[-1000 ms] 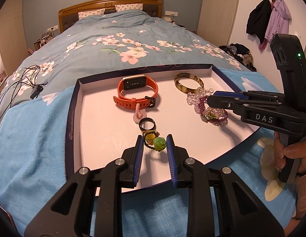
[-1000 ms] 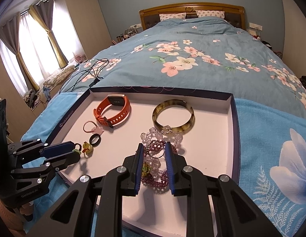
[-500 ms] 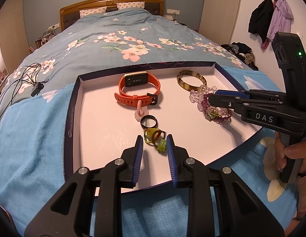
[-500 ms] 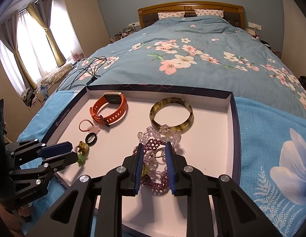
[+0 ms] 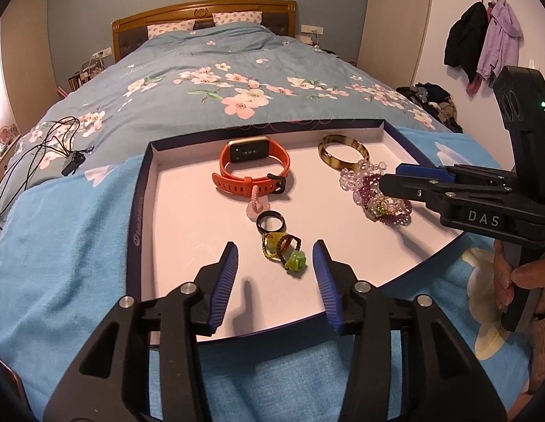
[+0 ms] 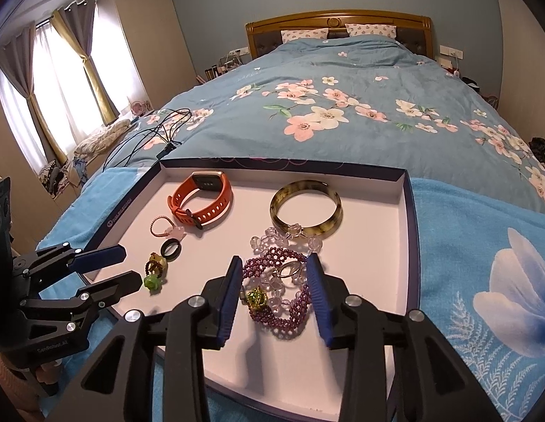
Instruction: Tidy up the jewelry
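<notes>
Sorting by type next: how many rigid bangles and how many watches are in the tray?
1 bangle, far right of the tray; 1 orange watch, far left. None looks hidden.

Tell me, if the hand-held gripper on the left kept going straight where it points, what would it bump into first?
Probably the green bead charm with its little beaded rings, lying on the tray just ahead between the open fingers of the left hand-held gripper. Depth is hard to judge.
</notes>
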Available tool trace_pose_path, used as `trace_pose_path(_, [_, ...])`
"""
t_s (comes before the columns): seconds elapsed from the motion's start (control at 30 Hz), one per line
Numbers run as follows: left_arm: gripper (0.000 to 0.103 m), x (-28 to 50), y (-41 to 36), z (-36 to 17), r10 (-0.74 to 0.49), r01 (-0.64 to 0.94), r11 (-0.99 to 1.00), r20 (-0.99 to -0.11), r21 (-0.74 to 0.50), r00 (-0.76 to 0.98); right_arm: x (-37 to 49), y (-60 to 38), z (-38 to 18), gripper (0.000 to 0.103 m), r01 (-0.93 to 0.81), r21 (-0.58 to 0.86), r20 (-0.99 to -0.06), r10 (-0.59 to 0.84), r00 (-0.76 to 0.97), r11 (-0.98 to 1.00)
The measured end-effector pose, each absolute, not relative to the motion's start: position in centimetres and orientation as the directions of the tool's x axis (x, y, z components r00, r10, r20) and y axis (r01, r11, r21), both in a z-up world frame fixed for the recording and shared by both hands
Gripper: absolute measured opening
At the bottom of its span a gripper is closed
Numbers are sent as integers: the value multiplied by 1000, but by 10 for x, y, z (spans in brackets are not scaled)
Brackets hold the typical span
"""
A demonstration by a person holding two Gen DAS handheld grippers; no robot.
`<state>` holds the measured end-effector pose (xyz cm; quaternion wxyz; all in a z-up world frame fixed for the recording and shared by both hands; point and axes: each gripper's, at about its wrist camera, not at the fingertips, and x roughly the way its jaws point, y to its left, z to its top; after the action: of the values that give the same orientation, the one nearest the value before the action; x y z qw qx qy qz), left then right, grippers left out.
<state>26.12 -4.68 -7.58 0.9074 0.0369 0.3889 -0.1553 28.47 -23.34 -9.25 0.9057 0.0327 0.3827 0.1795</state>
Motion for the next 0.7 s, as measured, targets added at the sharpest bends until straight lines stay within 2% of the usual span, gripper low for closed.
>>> trace_pose_path(0.07, [48,258,-47,-73,-252,308,950,-710,-51,658,282,-234,-91,37,-299,204,-676,355,645,932])
trace_pose_path(0.13, [55,255,-47,-69,-248,306,951,-700,-44,670,278,-235,-89,46,-298,206,-668,357,654,932])
trace_pose_path(0.17, [61,254,-47,-68,-245,303,952,-696,-42,675,276,-235,-88,49,-299,207,-665,358,656,931])
trace_pose_path(0.23, [63,250,-45,-64,-242,299,954,-683,-36,690,272,-235,-87,50,-301,212,-659,363,659,930])
trace_pose_path(0.3, [74,247,-44,-60,-241,294,955,-673,-35,700,268,-237,-85,53,-299,215,-653,365,664,930])
trace_pose_path(0.37, [77,242,-43,-56,-239,291,956,-663,-33,710,263,-238,-83,62,-294,214,-641,362,677,931])
trace_pose_path(0.4, [84,239,-42,-55,-240,290,957,-658,-34,713,261,-238,-83,63,-293,211,-638,358,681,933])
trace_pose_path(0.47, [89,234,-39,-51,-230,273,961,-642,-33,731,254,-238,-80,67,-296,211,-629,361,688,932])
trace_pose_path(0.5, [92,232,-37,-49,-228,269,963,-634,-33,739,252,-238,-79,75,-296,209,-624,360,694,932])
trace_pose_path(0.57, [97,227,-33,-46,-223,259,965,-626,-35,747,245,-238,-77,80,-294,193,-612,349,710,936])
trace_pose_path(0.7, [97,215,-24,-40,-205,227,973,-596,-40,776,233,-237,-72,86,-287,174,-588,333,737,942])
